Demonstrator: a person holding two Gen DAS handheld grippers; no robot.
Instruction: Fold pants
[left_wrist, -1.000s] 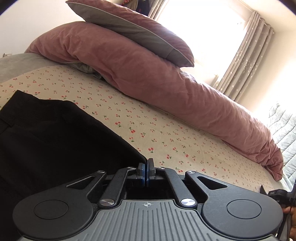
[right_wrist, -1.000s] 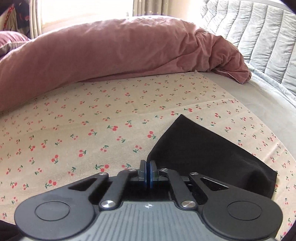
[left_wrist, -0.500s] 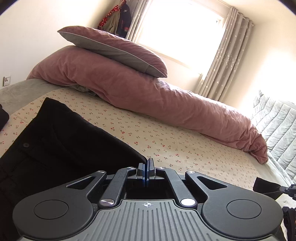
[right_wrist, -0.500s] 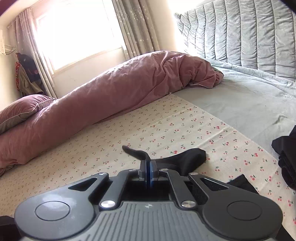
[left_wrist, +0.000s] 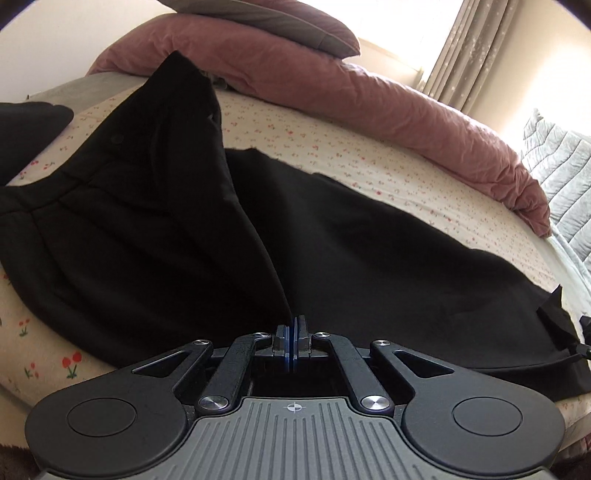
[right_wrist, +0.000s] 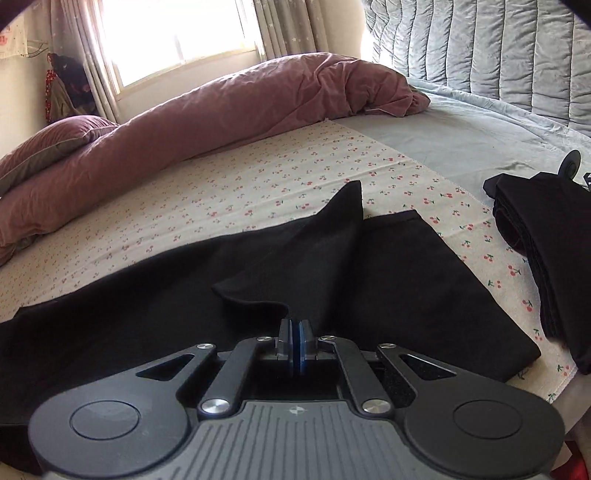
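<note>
the black pants (left_wrist: 369, 258) lie stretched across the cherry-print sheet (left_wrist: 332, 147) on the bed, one layer pulled up off the other at each end. the left tongs (left_wrist: 294, 334) are closed tight on the raised waist-end cloth; the right tongs (right_wrist: 296, 341) are closed tight on the lifted leg-end fold. a pink duvet (right_wrist: 221, 110) lies beyond, a dark folded pile (right_wrist: 546, 251) to the right.

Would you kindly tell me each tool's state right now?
Left tool: closed on the black fabric pants.
Right tool: closed on the same pants.
</note>
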